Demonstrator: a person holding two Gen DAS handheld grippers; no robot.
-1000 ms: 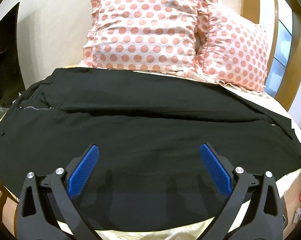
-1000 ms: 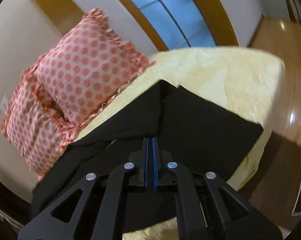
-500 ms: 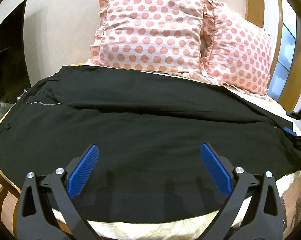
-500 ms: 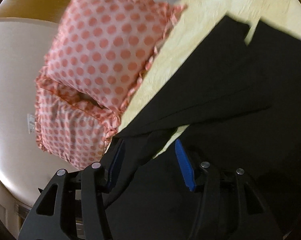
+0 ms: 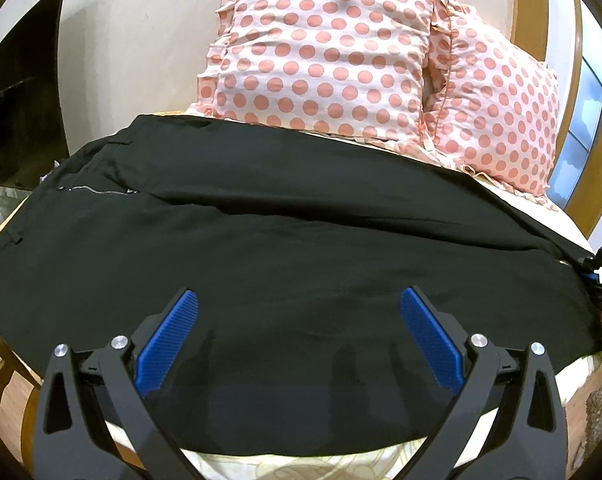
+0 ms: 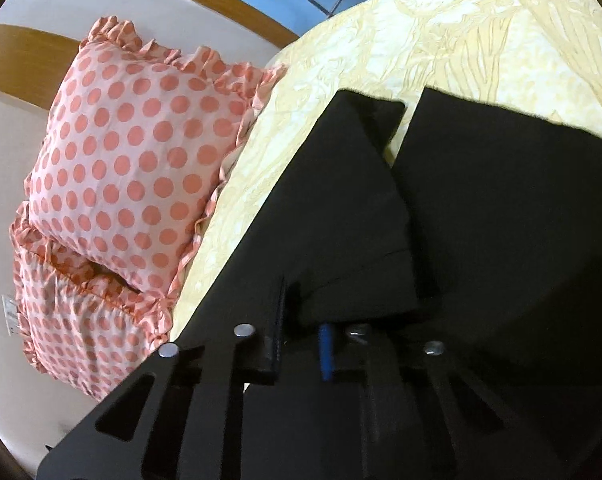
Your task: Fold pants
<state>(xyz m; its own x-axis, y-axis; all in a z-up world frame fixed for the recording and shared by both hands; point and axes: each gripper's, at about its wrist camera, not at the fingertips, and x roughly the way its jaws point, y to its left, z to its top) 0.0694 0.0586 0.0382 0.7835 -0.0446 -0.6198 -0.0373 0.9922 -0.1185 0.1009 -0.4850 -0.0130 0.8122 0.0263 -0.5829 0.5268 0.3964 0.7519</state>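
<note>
Left wrist view first: the black fabric pants (image 5: 285,248) are spread sideways across a bed with a pale yellow patterned bedspread (image 5: 269,464), waistband end off to the left, legs running to the right. Behind them, two white pillows with salmon polka dots and ruffled edges (image 5: 325,48) lean against the cream wall, one overlapping the other. A dark flat screen (image 5: 25,92) sits at the far left. The left gripper (image 5: 297,344), black frame with blue ribbed pads (image 5: 167,344), hovers over the near edge of the pants with its fingers spread wide and nothing between them.

At the far right edge of that same view you can just spot the right gripper (image 5: 599,280) at the leg end of the pants, with a bit of the person's hand behind it.

Right wrist view is rolled sideways, so the pillows show on the left and the bedspread fills the top. The two leg hems lie side by side with a sliver of yellow between them. The right gripper (image 6: 301,340) has its fingers pinched on a fold of the nearer leg's fabric, which bunches up between them; only a thin strip of blue pad (image 6: 325,350) peeks out beside the cloth.
</note>
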